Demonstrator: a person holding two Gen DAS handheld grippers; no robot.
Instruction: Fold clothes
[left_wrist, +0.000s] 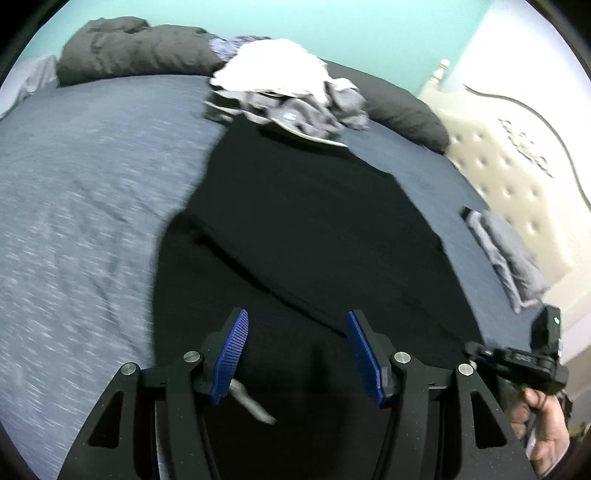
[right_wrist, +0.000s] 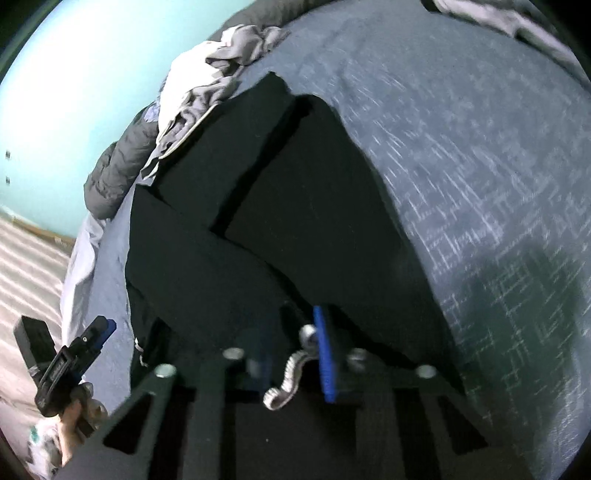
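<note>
1. Lying flat across grey-blue bedspread (left_wrist: 81, 192): black garment (left_wrist: 295, 221), dark trousers by the look of the two legs parted by a seam gap in the right wrist view (right_wrist: 303, 206).
2. Left gripper (left_wrist: 295, 350): jaws about half open, blue pads (left_wrist: 232, 350) apart, nothing between them; hovering over the near end of black garment. Pale drawstring (left_wrist: 251, 400) poking out by the left pad.
3. Right gripper (right_wrist: 295, 354): jaws nearly closed, blurred; one blue pad sharp, the other smeared. Whitish cord (right_wrist: 291, 380) curling between the fingers; grip on cord or cloth impossible to confirm.
4. Heaped at far end of garment: pile of white and grey laundry (left_wrist: 288, 88), touching its edge.
5. Folded grey item (left_wrist: 506, 251) set apart near tufted cream headboard (left_wrist: 524, 158).
6. Dark grey pillows (left_wrist: 136, 48) along teal wall (left_wrist: 332, 22).
7. Hand (left_wrist: 543, 424) gripping the other tool's handle, lower right of left wrist view.
</note>
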